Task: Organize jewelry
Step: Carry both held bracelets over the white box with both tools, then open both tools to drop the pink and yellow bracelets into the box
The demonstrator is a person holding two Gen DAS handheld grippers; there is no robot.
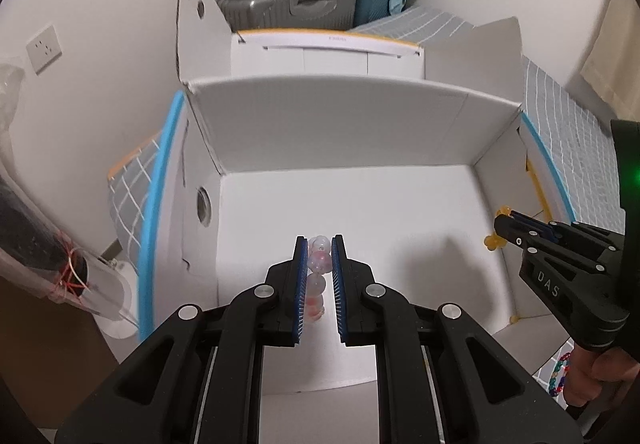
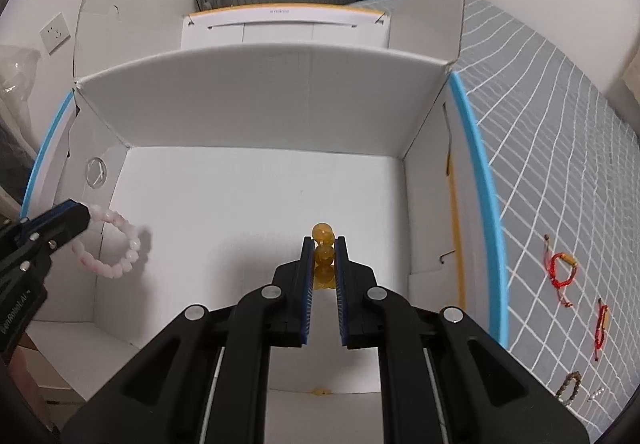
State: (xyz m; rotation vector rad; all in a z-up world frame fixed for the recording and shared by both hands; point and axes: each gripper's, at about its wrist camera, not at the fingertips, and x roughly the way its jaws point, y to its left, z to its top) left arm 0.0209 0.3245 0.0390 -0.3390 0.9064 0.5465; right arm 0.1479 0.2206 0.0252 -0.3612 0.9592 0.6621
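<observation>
My left gripper [image 1: 320,244] is shut on a pink bead bracelet [image 1: 319,264] and holds it over the open white box [image 1: 340,124]; the bracelet also shows in the right wrist view [image 2: 120,244], hanging from the left gripper [image 2: 82,216] at the box's left side. My right gripper [image 2: 324,244] is shut on an amber bead bracelet [image 2: 323,240] above the box floor; it shows in the left wrist view [image 1: 502,228] with amber beads [image 1: 494,240] at the box's right wall.
Two red cord bracelets [image 2: 562,272] [image 2: 600,328], a brown bead bracelet [image 2: 570,386] and a small silver piece [image 2: 596,394] lie on the grey grid cloth [image 2: 540,124] right of the box. A multicoloured bracelet [image 1: 558,376] lies by the hand. Suitcases [image 1: 288,4] stand behind.
</observation>
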